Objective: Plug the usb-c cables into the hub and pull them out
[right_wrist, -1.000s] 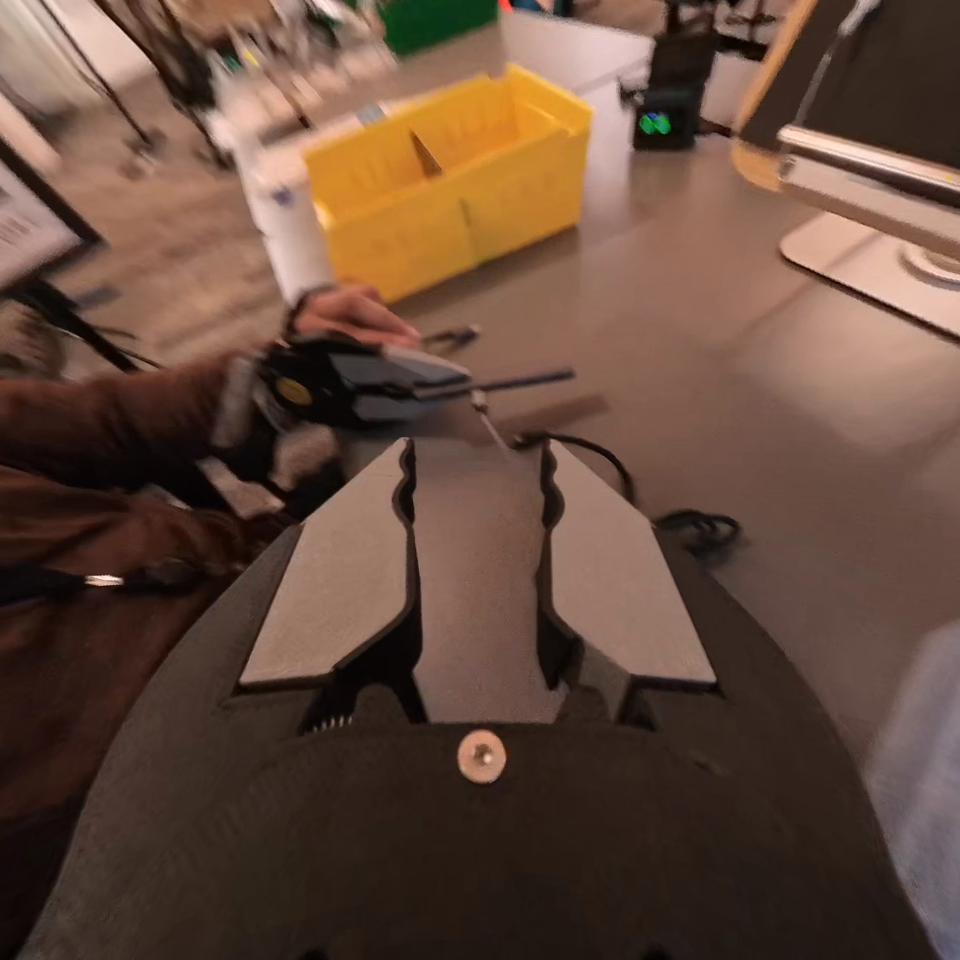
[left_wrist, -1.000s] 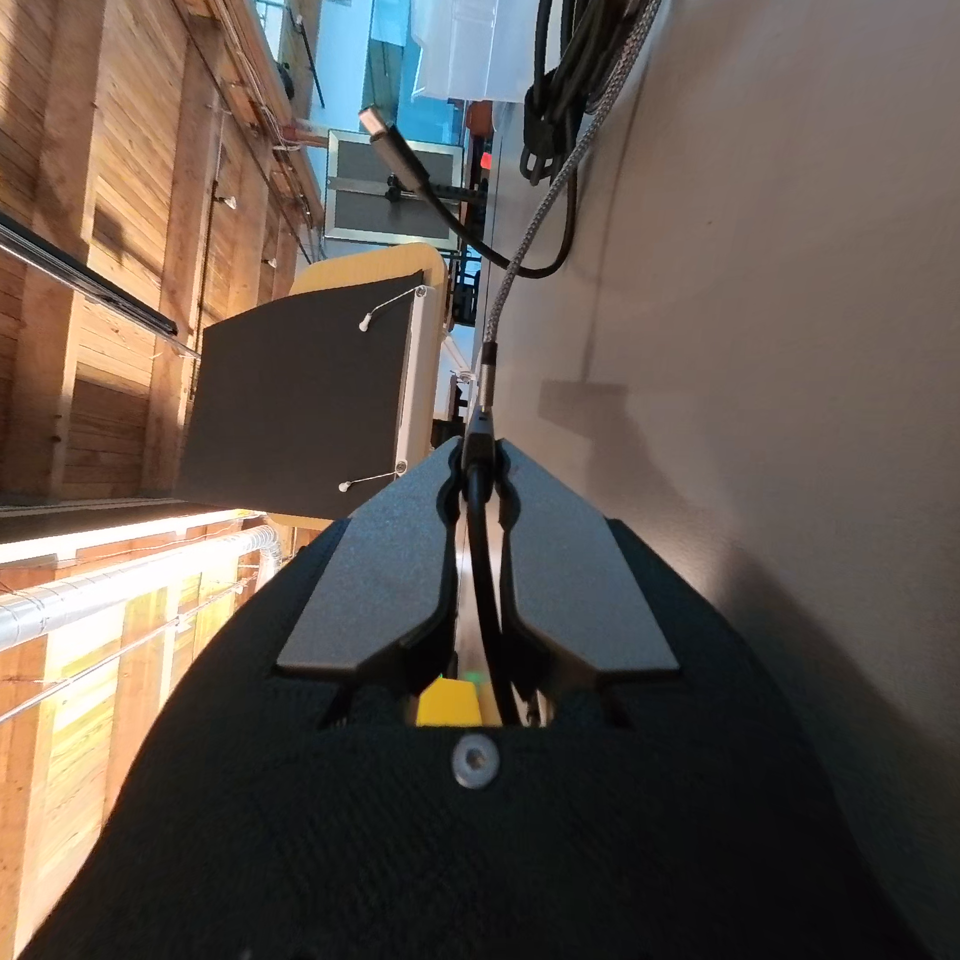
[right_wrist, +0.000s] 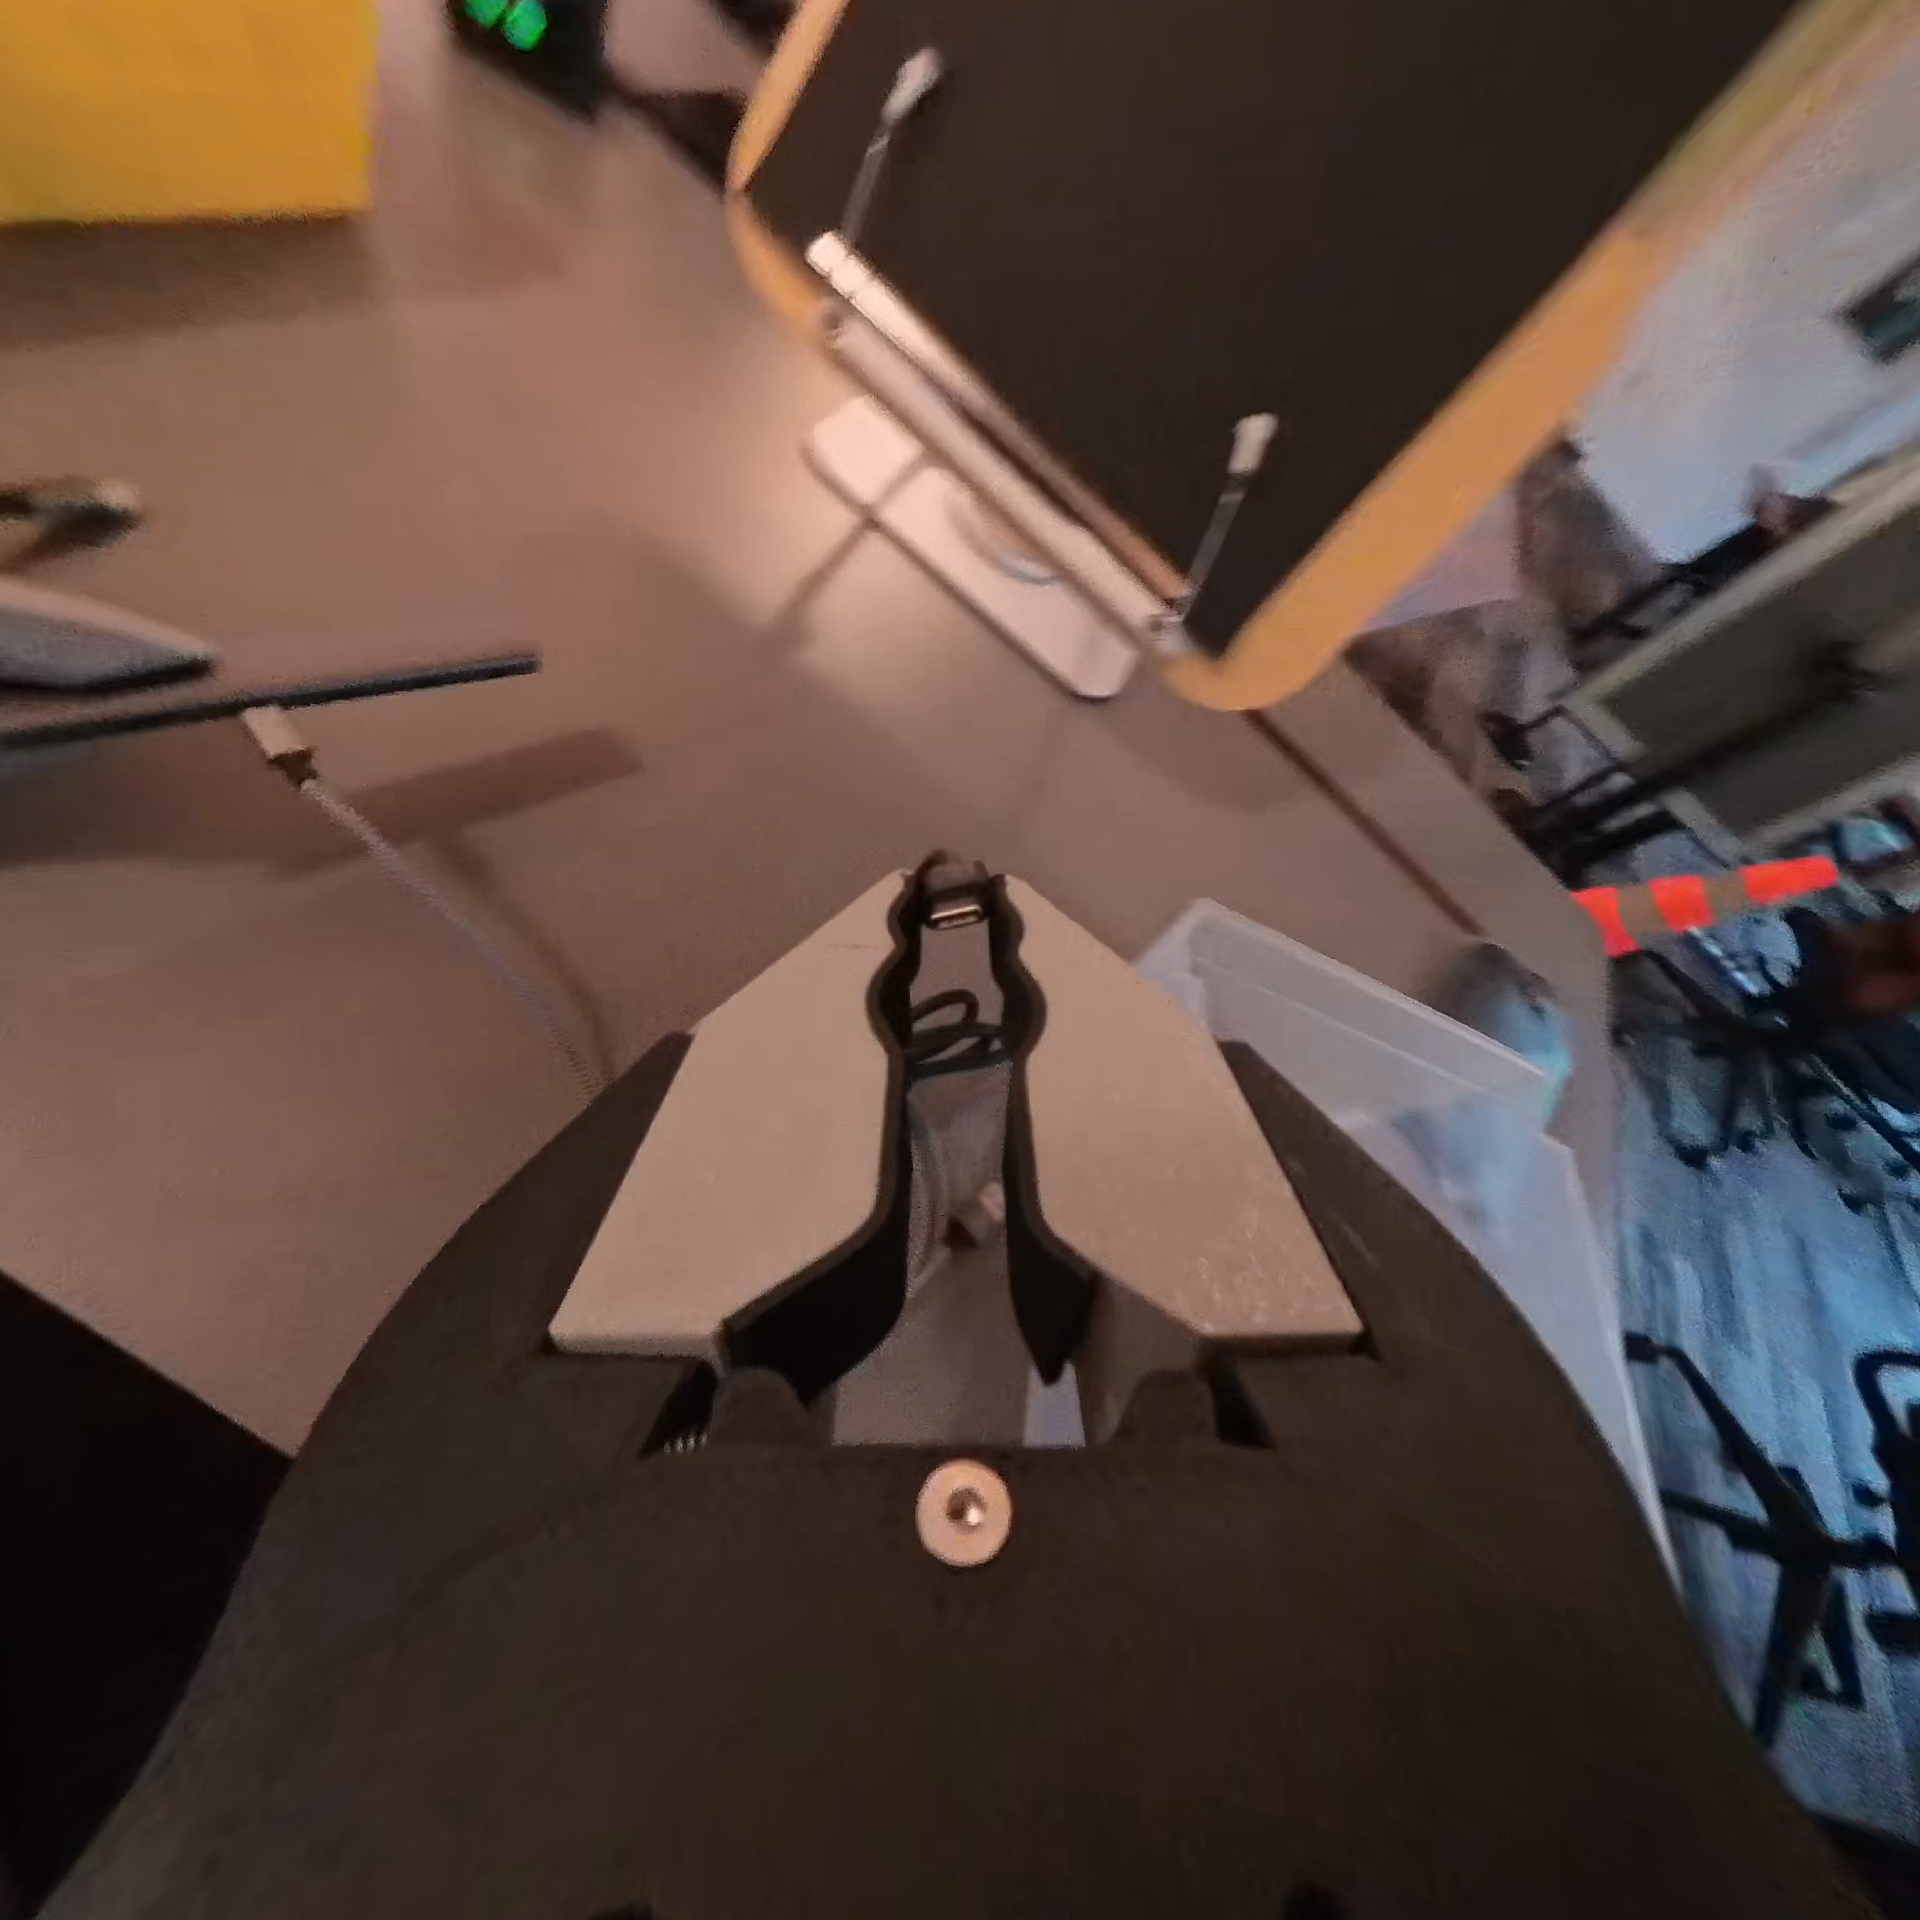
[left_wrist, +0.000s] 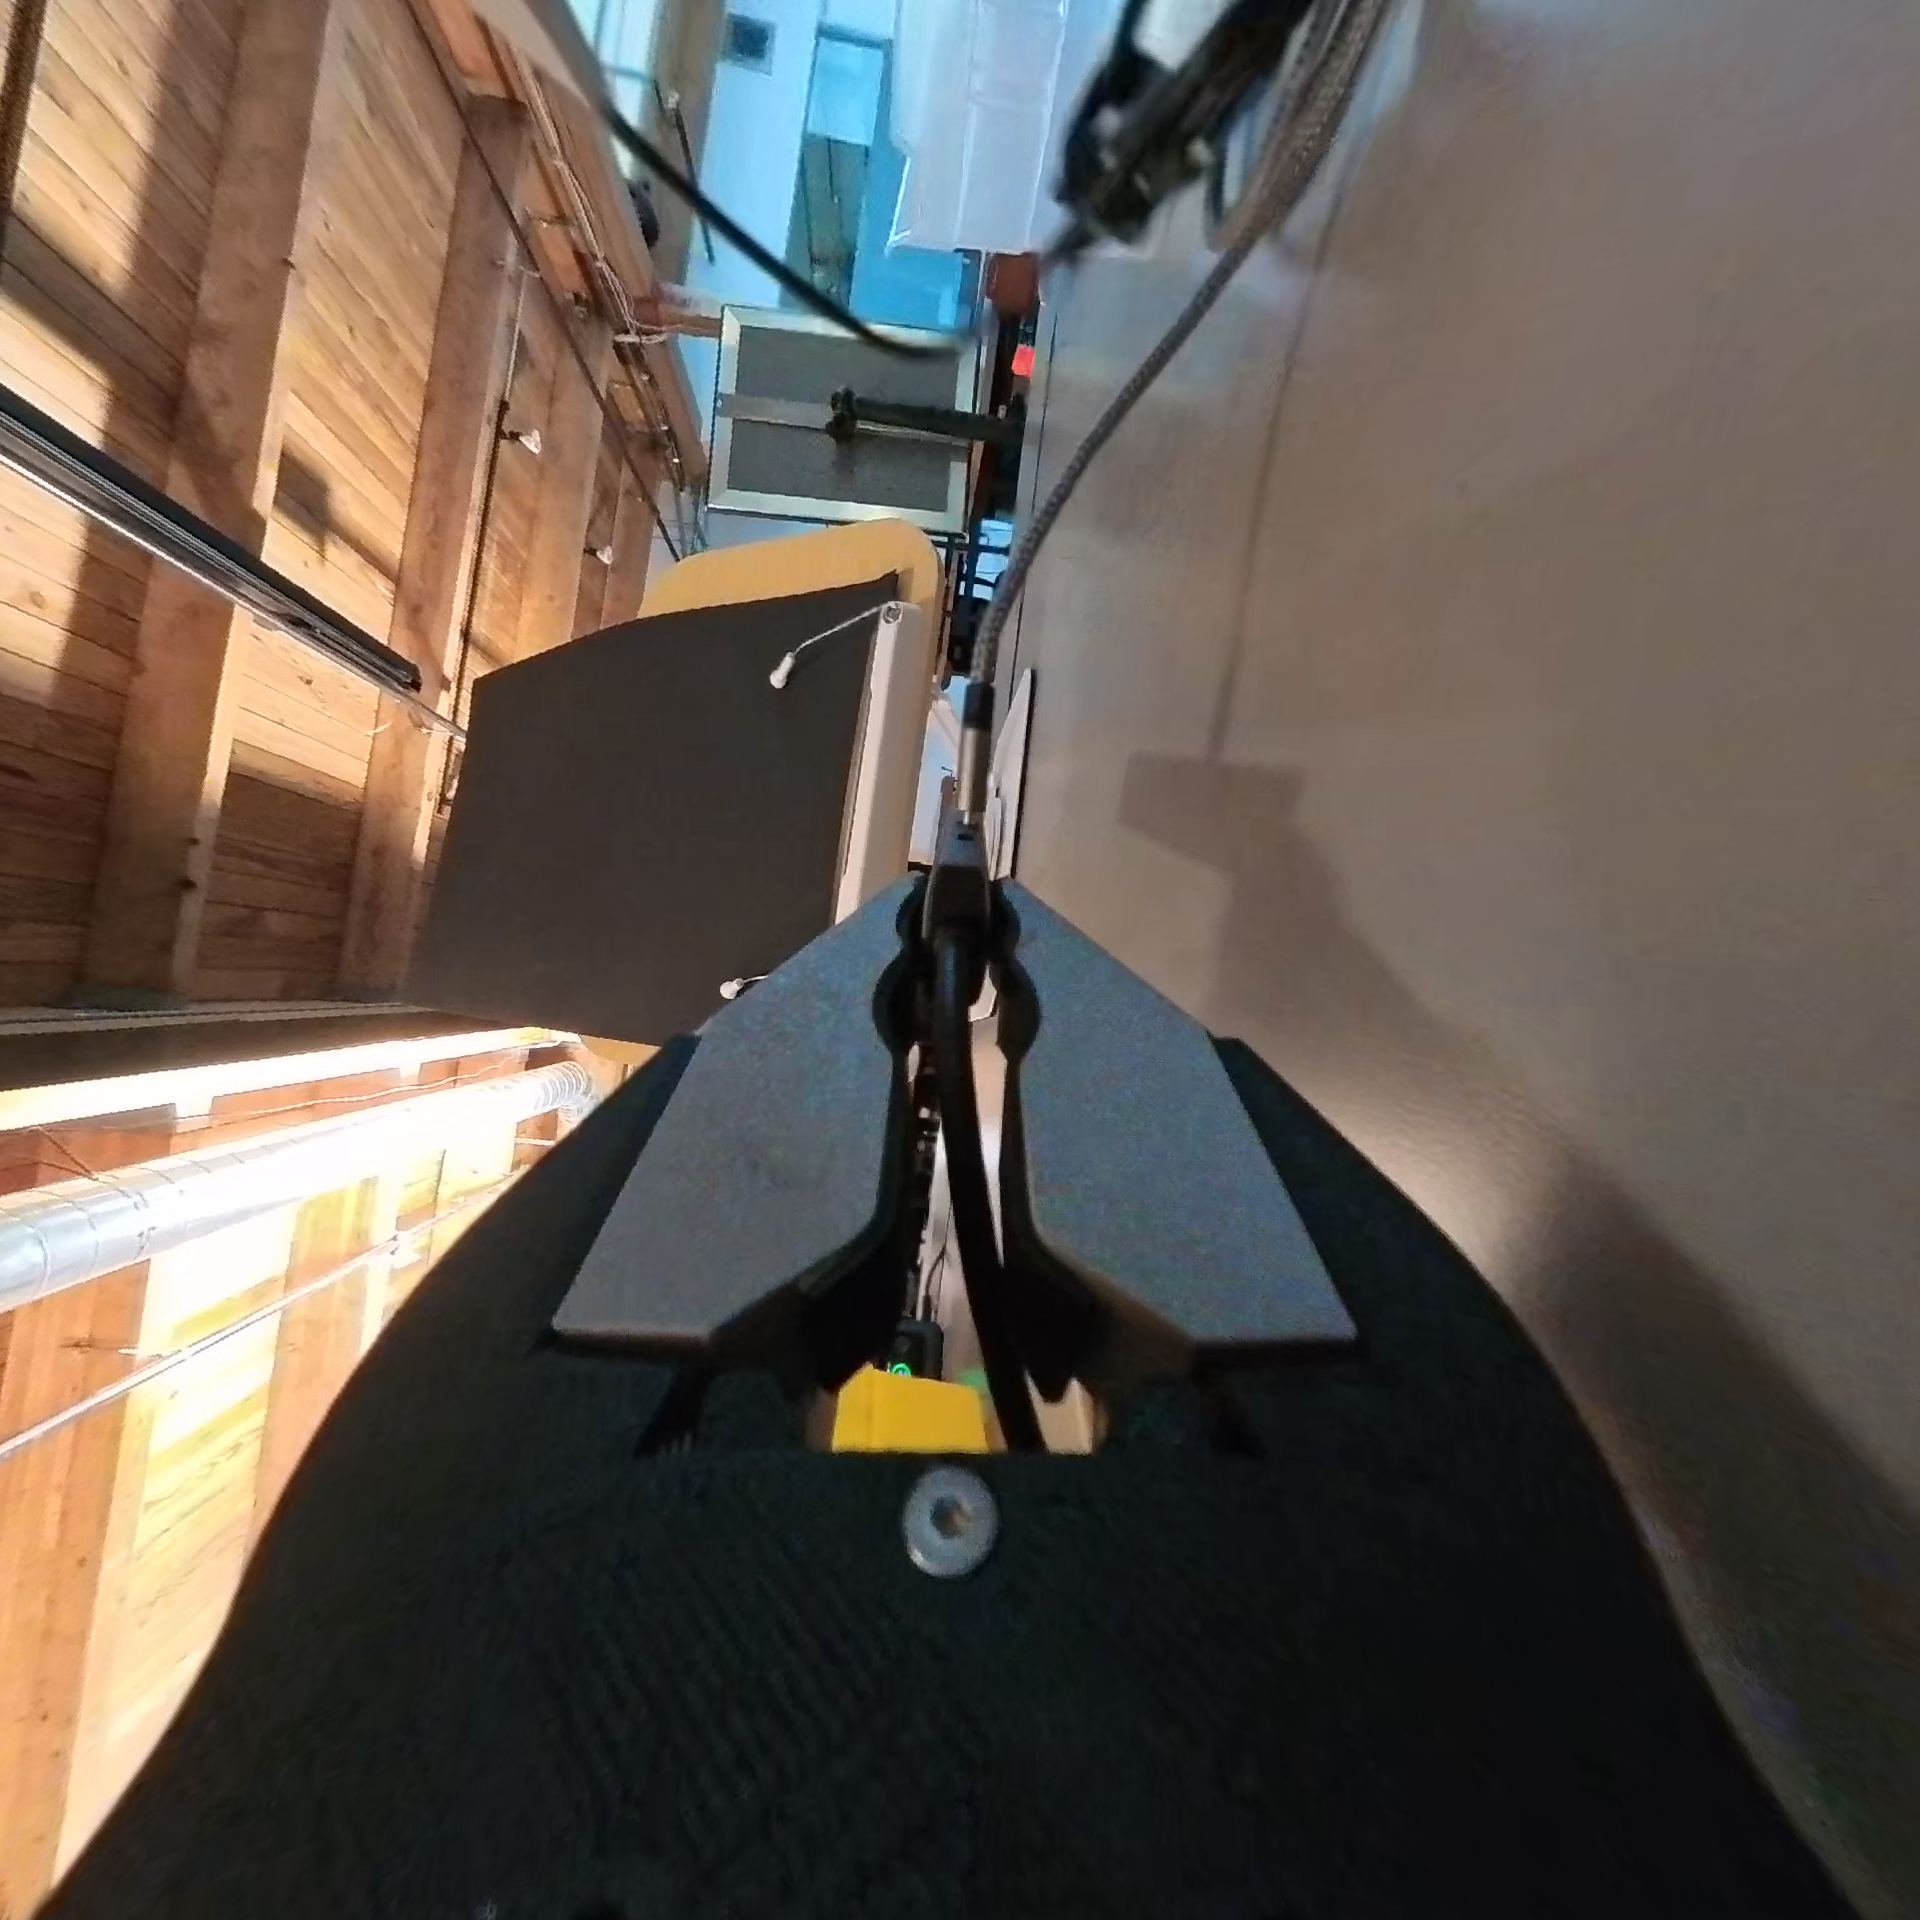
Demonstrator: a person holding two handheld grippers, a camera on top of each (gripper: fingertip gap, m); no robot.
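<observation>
Here my left gripper (left_wrist: 961, 904) is closed on the hub (left_wrist: 958, 868), a thin dark bar pinched edge-on at the fingertips, in the middle of the left wrist view. The hub's own black cord (left_wrist: 971, 1164) runs back between the fingers toward the camera. A braided cable (left_wrist: 1132, 395) is plugged into the hub's far end with its silver plug (left_wrist: 975, 743), and it goes up along the table (left_wrist: 1558, 727) to the top of the frame, where a blurred bundle of cables (left_wrist: 1164, 135) lies.

My right gripper (right_wrist: 956, 894) is narrow and holds a usb-c plug (right_wrist: 956, 914) between its tips, the metal opening facing the camera. In the right wrist view the hub (right_wrist: 312, 696) is at the left edge, raised above the table (right_wrist: 520, 364), well apart from this plug. The braided cable (right_wrist: 436, 914) hangs from it down to the lower left. A monitor (right_wrist: 1195, 260) stands at the upper right, and a yellow bin (right_wrist: 177, 104) is at the upper left.
</observation>
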